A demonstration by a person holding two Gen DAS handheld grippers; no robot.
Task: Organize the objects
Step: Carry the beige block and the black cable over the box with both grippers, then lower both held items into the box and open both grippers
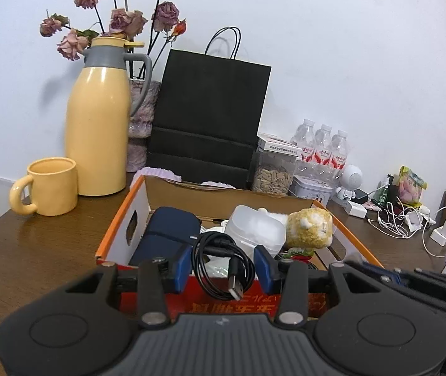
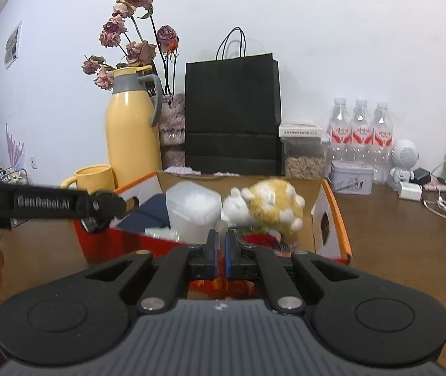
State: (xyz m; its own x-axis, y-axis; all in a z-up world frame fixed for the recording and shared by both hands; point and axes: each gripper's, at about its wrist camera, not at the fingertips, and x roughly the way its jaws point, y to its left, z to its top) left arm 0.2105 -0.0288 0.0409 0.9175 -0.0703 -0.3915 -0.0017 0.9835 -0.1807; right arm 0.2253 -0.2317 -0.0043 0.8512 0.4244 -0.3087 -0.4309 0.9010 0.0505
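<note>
An open orange-and-white cardboard box with a red front stands on the brown table. In it lie a navy pouch, a translucent white container and a yellow-and-white plush toy. My left gripper hovers over the box's near edge, and its blue pads press on a coiled black USB cable. My right gripper is shut, just before the box's front wall. A small translucent bit shows above its tips; I cannot tell what it is. The plush toy lies straight ahead.
A yellow thermos, a yellow mug, dried roses and a black paper bag stand behind the box. To the right are water bottles, a seed jar, a tin, a white figure and tangled chargers. The left tool's black arm crosses the right view.
</note>
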